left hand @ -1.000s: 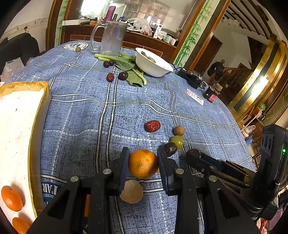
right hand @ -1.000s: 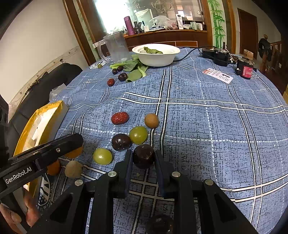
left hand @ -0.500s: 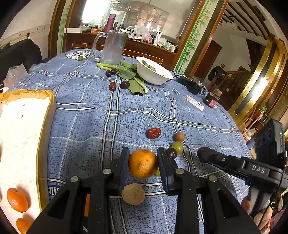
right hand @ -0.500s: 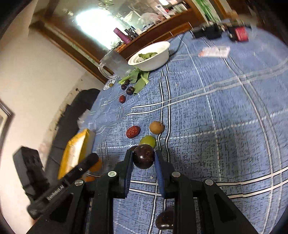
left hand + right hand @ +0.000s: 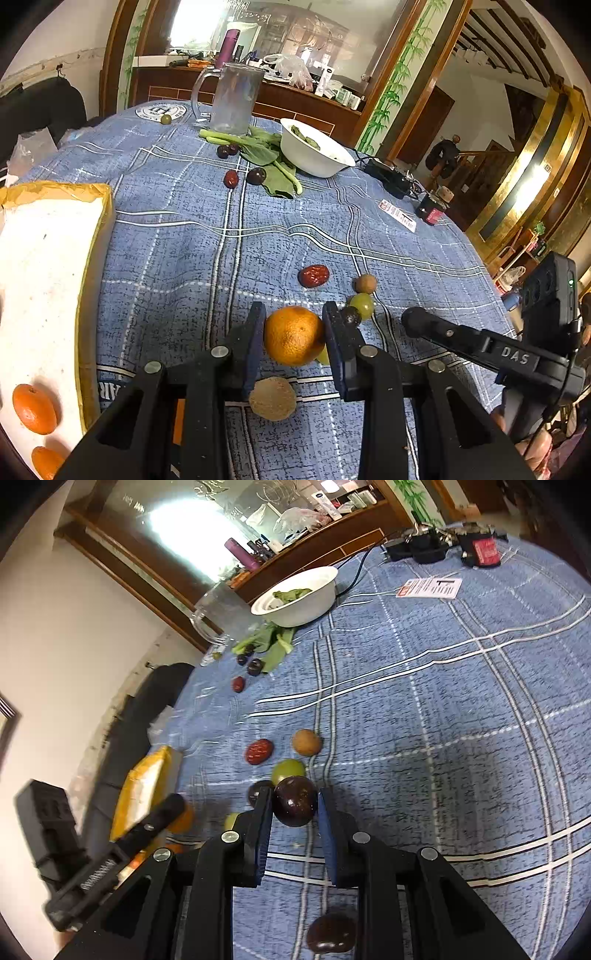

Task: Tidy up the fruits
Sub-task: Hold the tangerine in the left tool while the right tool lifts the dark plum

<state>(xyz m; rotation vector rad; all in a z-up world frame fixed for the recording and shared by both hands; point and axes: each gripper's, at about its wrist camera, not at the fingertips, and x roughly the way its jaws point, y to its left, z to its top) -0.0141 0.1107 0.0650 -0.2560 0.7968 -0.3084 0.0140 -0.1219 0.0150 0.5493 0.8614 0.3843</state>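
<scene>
My left gripper [image 5: 294,334] is shut on an orange [image 5: 294,335], held just above the blue checked tablecloth [image 5: 184,258]. A round brown fruit [image 5: 272,398] lies under the fingers. My right gripper [image 5: 295,806] is shut on a dark plum [image 5: 295,801], lifted off the cloth. Just beyond it lie a green grape [image 5: 288,770], a red date [image 5: 259,751], a brown longan [image 5: 306,742] and another dark fruit [image 5: 257,792]. A white tray with a yellow rim [image 5: 92,258] at the left holds two oranges [image 5: 34,408]. The right gripper [image 5: 461,339] shows at the right of the left wrist view.
At the table's far side stand a white bowl [image 5: 314,155] with greens, leafy greens [image 5: 266,155], a glass mug [image 5: 232,99] and a few dark fruits [image 5: 256,175]. A card [image 5: 430,588] and black devices [image 5: 417,548] lie far right. One dark fruit [image 5: 331,932] lies under the right gripper.
The right gripper has lifted the dark plum off the cloth and rolled, so its view now tilts. The left gripper keeps the orange in place.
</scene>
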